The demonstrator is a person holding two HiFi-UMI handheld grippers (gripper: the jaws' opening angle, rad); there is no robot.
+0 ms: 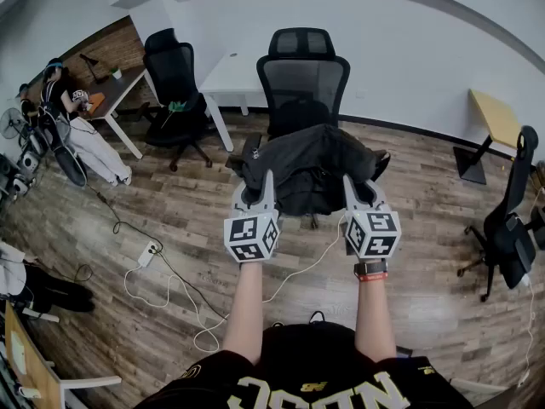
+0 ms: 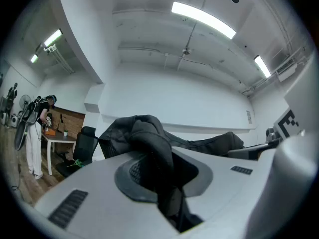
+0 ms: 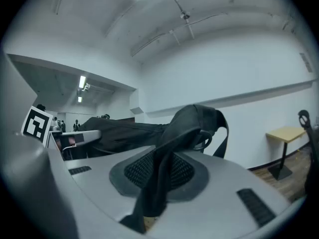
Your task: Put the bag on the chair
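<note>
A black fabric bag (image 1: 311, 169) hangs in the air between my two grippers, just in front of a black mesh office chair (image 1: 302, 75) and partly over its seat. My left gripper (image 1: 258, 187) is shut on the bag's left edge. In the left gripper view, dark cloth (image 2: 152, 148) is pinched between the grey jaws of that gripper (image 2: 162, 183). My right gripper (image 1: 359, 190) is shut on the right edge. The right gripper view shows a fold of the bag with its strap (image 3: 199, 128) clamped in the right gripper (image 3: 157, 183). The chair's seat is mostly hidden by the bag.
A second black chair (image 1: 174, 79) and a white desk (image 1: 230, 73) stand at the back left. A person (image 1: 64, 100) stands by a table far left. Cables and a power strip (image 1: 148, 252) lie on the wooden floor. Another chair (image 1: 511, 220) and a yellow-topped table (image 1: 494, 116) are at the right.
</note>
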